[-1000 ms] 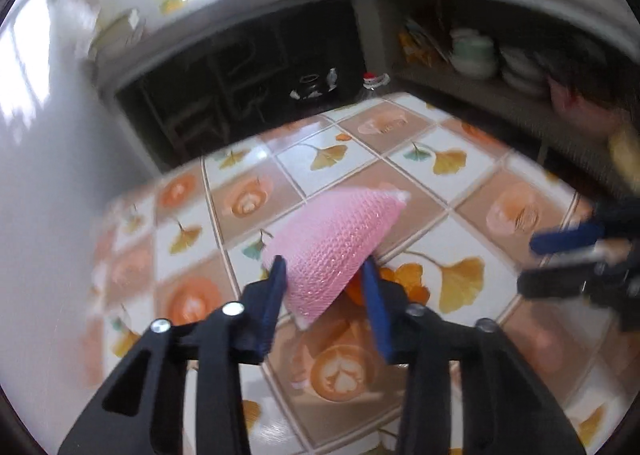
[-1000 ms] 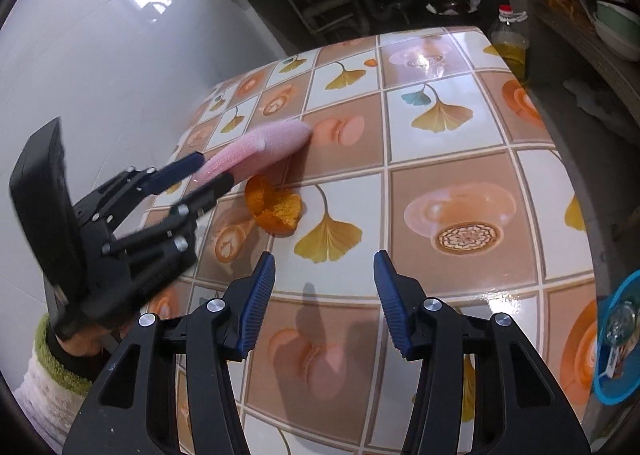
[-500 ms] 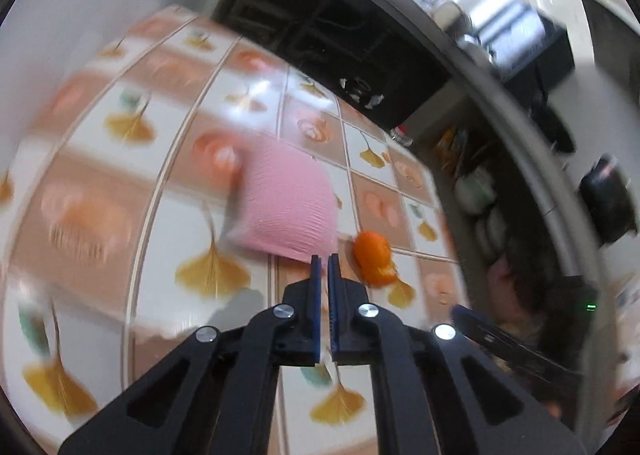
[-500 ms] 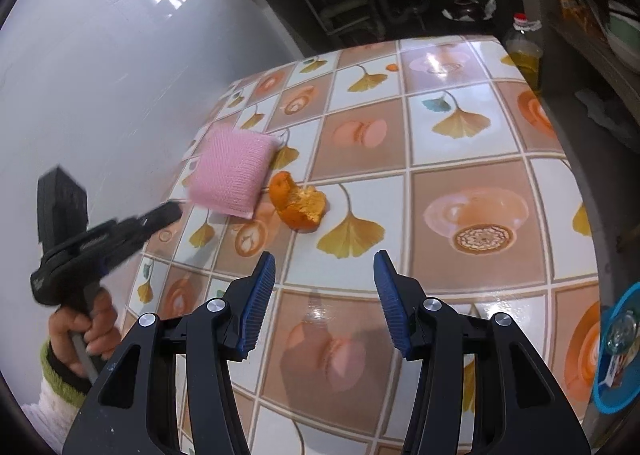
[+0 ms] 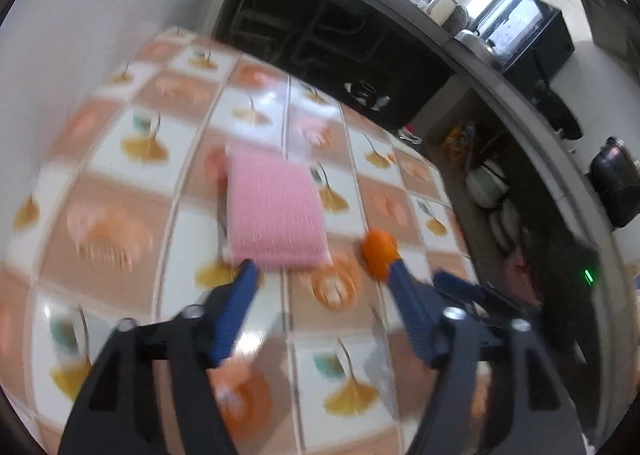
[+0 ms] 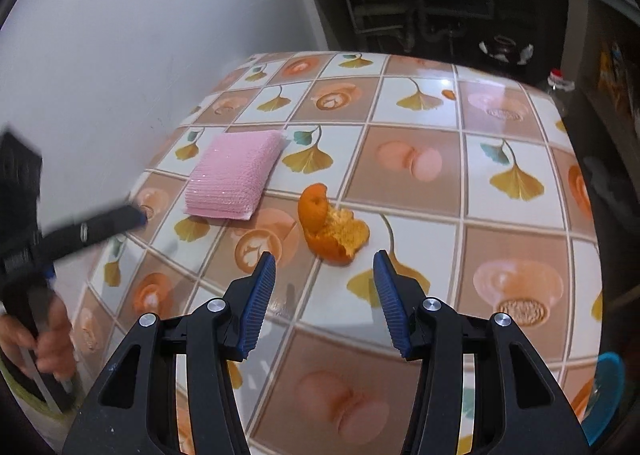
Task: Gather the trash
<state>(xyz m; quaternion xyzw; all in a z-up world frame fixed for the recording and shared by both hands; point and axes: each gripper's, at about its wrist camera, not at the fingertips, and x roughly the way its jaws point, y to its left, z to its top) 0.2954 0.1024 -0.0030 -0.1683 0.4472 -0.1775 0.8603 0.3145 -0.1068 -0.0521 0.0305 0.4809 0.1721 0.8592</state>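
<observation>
two grippers hang over the table point(image 6: 516, 135). left gripper point(image 5: 320, 275) has just spread wide, holding nothing, pink sponge point(image 6: 236, 175) lying flat. right gripper point(image 6: 325, 255) gapes above orange peel point(image 6: 332, 231).

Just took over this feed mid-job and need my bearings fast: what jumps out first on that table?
A torn orange peel lies in the middle of the patterned tablecloth, just ahead of the open right tongs. Beside it, toward the wall, a pink scrubbing pad lies flat, apart from the peel. The left tongs, which have just been opening, hold nothing and point at the pad.
</observation>
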